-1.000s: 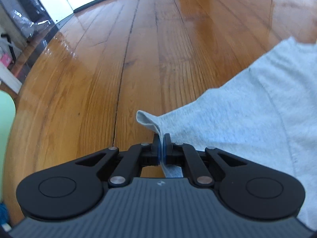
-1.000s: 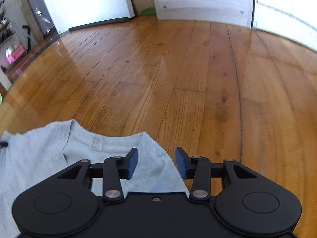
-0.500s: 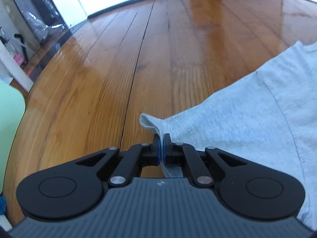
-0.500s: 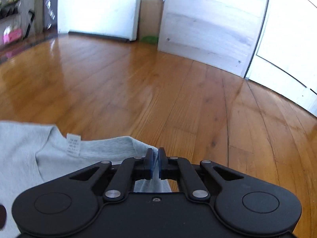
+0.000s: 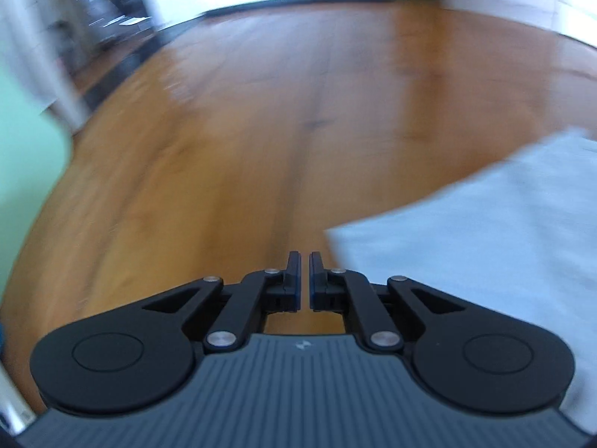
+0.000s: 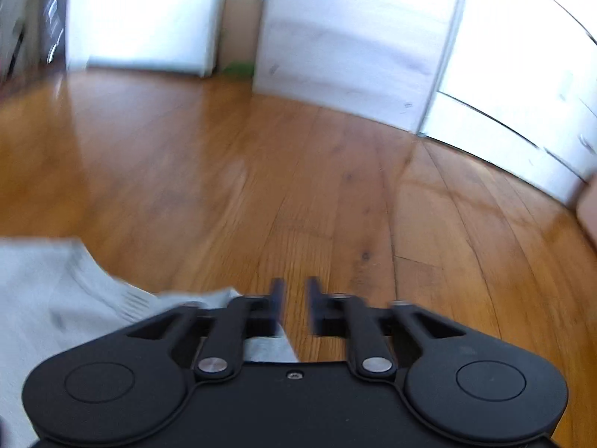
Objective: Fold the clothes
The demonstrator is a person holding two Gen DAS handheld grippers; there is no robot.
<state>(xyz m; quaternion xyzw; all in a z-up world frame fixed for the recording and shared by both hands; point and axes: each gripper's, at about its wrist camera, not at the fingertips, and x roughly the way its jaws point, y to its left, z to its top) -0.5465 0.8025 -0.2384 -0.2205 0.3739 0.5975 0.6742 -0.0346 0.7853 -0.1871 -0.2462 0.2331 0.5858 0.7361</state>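
Two hand-held grippers fill the bottom of their views, both blurred. The left hand-held gripper (image 5: 303,274) has its fingers slightly parted with a narrow gap, nothing between them; bare wooden floor (image 5: 261,149) shows through the gap. The grey shirt (image 5: 485,246) lies on the floor at the lower right of that frame, its nearest corner just beside the right finger, apart from it. The right hand-held gripper (image 6: 294,306) is spread a little wider, also empty. There the grey shirt (image 6: 44,291) lies at the lower left, its edge passing under the left finger. Farther off stand white doors (image 6: 354,44) across the top.
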